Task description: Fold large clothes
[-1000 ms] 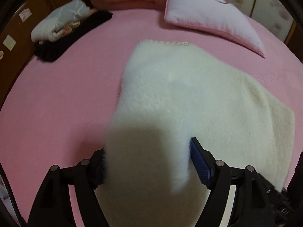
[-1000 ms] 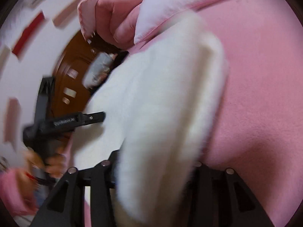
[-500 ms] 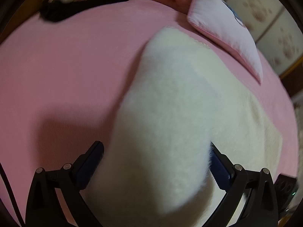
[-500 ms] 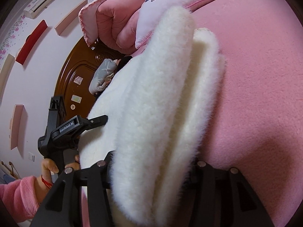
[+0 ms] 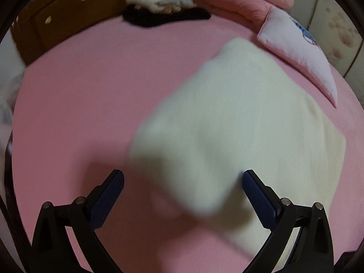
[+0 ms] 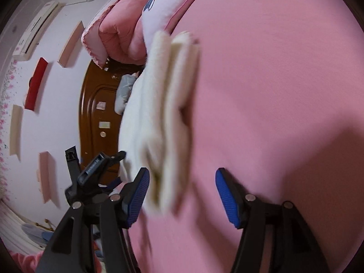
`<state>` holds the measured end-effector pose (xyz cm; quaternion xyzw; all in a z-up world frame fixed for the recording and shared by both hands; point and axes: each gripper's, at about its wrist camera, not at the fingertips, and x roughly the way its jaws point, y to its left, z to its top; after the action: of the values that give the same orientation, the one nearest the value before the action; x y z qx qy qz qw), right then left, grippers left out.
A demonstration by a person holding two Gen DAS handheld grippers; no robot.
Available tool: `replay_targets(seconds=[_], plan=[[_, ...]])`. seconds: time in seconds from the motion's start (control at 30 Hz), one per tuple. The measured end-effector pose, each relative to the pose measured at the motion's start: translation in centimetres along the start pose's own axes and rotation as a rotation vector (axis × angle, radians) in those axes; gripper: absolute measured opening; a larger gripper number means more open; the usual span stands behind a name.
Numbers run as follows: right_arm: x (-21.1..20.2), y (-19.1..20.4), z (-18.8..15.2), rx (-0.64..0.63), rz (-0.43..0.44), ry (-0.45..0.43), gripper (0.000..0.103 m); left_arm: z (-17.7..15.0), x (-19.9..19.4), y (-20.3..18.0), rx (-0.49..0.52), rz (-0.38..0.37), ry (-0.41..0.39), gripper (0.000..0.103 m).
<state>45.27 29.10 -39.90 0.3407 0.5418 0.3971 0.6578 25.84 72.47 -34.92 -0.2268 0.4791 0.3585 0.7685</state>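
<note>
A white fluffy garment (image 5: 238, 125) lies folded on the pink bed (image 5: 79, 113), blurred by motion. My left gripper (image 5: 183, 175) stands wide open just short of the garment's near corner, and neither pad touches it. In the right wrist view the garment (image 6: 168, 104) shows as stacked layers seen edge-on. My right gripper (image 6: 182, 173) has its jaws opening; the layered edge reaches into the gap close to the left pad (image 6: 138, 195), but the pads do not press on it. The left gripper (image 6: 100, 166) also shows there, past the garment.
A pale pillow (image 5: 300, 52) and a rolled pink quilt (image 5: 245, 2) lie at the bed's far side. A pile of grey and black clothes (image 5: 159, 9) sits against the brown wooden headboard (image 5: 56, 22). Bare pink sheet spreads left of the garment.
Both grippers have let go of the white garment and drawn back from it. The left jaws went from closed on the cloth to fully wide; the right jaws are spreading.
</note>
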Motion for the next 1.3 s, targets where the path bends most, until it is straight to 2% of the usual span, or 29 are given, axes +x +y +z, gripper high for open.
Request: replay_targets(seconds=[0.1, 0.2, 0.3, 0.4, 0.43, 0.47, 0.57, 0.67, 0.73, 0.8, 0.9, 1.0, 1.1, 1.13, 1.2, 1.3], plan=[[-5.4, -0.4, -4.4, -0.014, -0.058, -0.027, 0.066, -4.0, -0.5, 0.2, -0.021, 0.039, 0.087, 0.102], [-10.4, -1.4, -8.9, 0.022, -0.122, -0.042, 0.068, -10.8, -1.8, 0.2, -0.045, 0.111, 0.207, 0.102], [-15.6, -2.0, -13.2, 0.052, -0.189, -0.061, 0.074, -18.5, -4.3, -2.1, 0.023, 0.101, 0.308, 0.102], [-21.7, -2.3, -17.9, 0.097, -0.308, -0.085, 0.085, -26.8, -8.5, -6.2, 0.173, 0.078, 0.350, 0.102], [-23.6, -2.8, -19.4, 0.120, -0.341, -0.086, 0.085, -28.4, -9.3, -7.1, 0.206, 0.074, 0.360, 0.102], [-25.7, -3.0, -20.8, 0.145, -0.380, -0.080, 0.085, -31.7, -11.1, -8.8, 0.277, 0.071, 0.385, 0.102], [-32.1, -3.4, -25.0, 0.177, -0.551, -0.049, 0.085, -38.1, -15.3, -12.3, 0.431, 0.048, 0.427, 0.102], [-39.5, -3.3, -29.5, 0.177, -0.723, -0.063, 0.085, -43.8, -19.5, -15.0, 0.611, 0.096, 0.419, 0.102], [-43.8, -3.8, -32.2, 0.194, -0.767, -0.067, 0.085, -46.8, -22.0, -15.7, 0.681, 0.106, 0.402, 0.102], [-48.1, -3.9, -34.7, 0.223, -0.799, -0.076, 0.085, -49.7, -24.9, -16.3, 0.732, 0.085, 0.399, 0.102], [-53.6, -3.3, -37.8, 0.256, -0.818, -0.110, 0.085, -52.7, -28.6, -16.5, 0.798, 0.044, 0.395, 0.102], [-58.1, -1.8, -39.9, 0.260, -0.841, -0.172, 0.087, -53.9, -31.9, -16.9, 0.889, 0.018, 0.362, 0.102], [-61.2, 0.0, -40.8, 0.235, -0.886, -0.231, 0.098, -53.9, -34.5, -17.1, 0.936, 0.006, 0.354, 0.102], [-61.9, 0.6, -40.9, 0.220, -0.893, -0.236, 0.098, -52.9, -34.9, -17.9, 0.937, -0.006, 0.359, 0.102], [-63.0, 1.7, -40.6, 0.179, -0.900, -0.211, 0.098, -52.7, -37.2, -17.8, 0.920, -0.079, 0.379, 0.102], [-62.6, 4.0, -39.2, 0.102, -0.943, -0.093, 0.098, -52.9, -40.0, -18.0, 0.921, -0.177, 0.367, 0.102]])
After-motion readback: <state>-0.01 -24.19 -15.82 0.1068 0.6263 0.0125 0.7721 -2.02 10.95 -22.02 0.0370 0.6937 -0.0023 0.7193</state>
